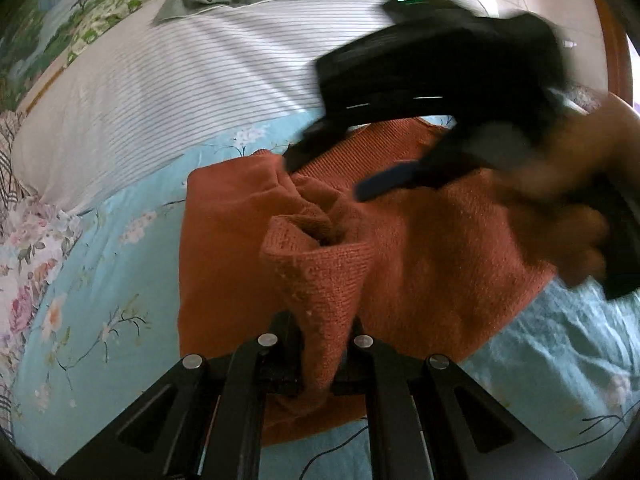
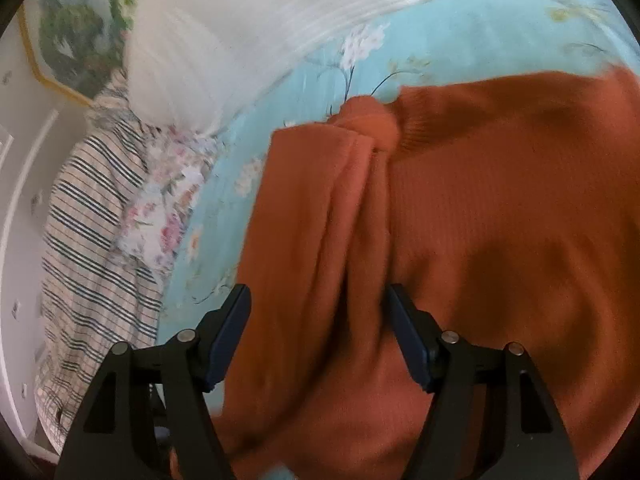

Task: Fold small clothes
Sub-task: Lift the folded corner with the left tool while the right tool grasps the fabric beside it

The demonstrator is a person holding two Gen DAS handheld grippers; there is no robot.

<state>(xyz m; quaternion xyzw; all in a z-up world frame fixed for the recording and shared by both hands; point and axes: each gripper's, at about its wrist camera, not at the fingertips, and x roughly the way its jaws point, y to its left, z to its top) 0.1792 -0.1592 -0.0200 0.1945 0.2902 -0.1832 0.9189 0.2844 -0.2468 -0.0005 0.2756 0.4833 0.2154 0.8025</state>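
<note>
Soft, even daylight fills both of my wrist views, with no harsh glare. In the left view my own tongs at the bottom edge are sharp, while the right gripper [image 1: 324,172] ahead of them and the hand [image 1: 576,216] holding it smear into dark motion blur. A soft shadow lies on the orange knit [image 1: 432,248] beneath them. In the right view nearly everything beyond my tongs is streaked, worst on the striped pillow [image 2: 240,32] at the top. Both pictures bulge fisheye-fashion, bending lines near the rim, with black vignetted corners.
</note>
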